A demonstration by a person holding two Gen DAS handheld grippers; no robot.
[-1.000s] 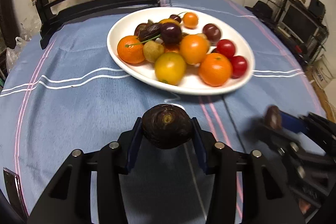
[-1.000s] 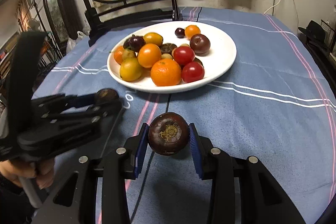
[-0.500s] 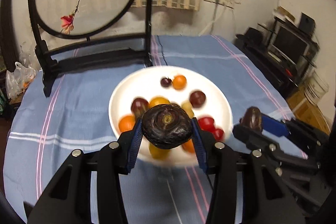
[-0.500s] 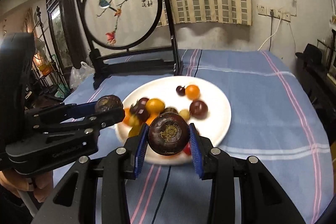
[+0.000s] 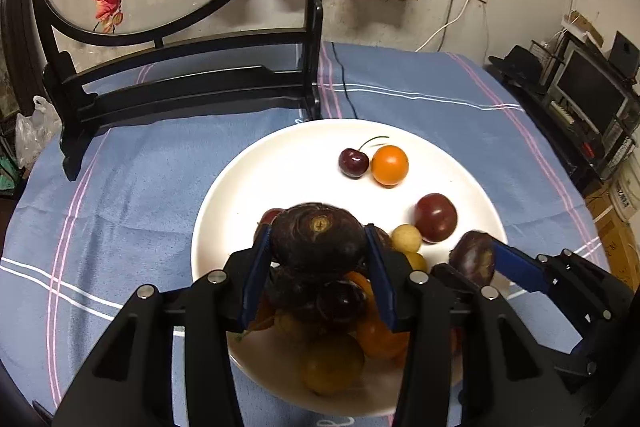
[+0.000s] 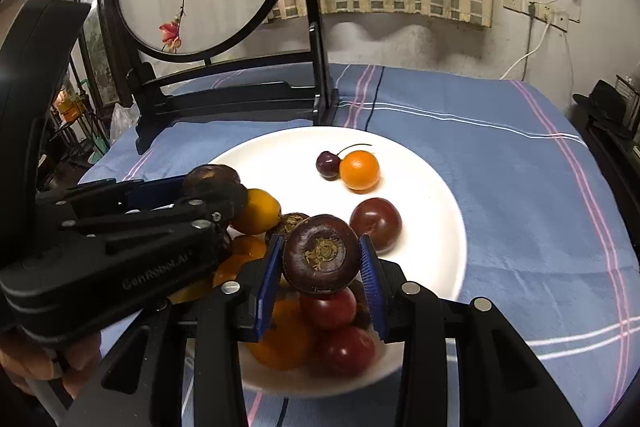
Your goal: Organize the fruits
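Note:
A white plate on the blue tablecloth holds several fruits: oranges, red tomatoes, a cherry and a small orange. My left gripper is shut on a dark purple mangosteen and holds it above the near fruit pile. My right gripper is shut on a second dark mangosteen, also above the plate's near side. Each gripper shows in the other's view: the right in the left wrist view, the left in the right wrist view.
A black wooden stand with a round embroidered screen stands at the table's far edge behind the plate. A black cable runs over the cloth. Shelves with electronics stand to the right of the table.
Both grippers, each still holding its mangosteen, have risen from near the tablecloth and moved forward over the plate's near fruit pile.

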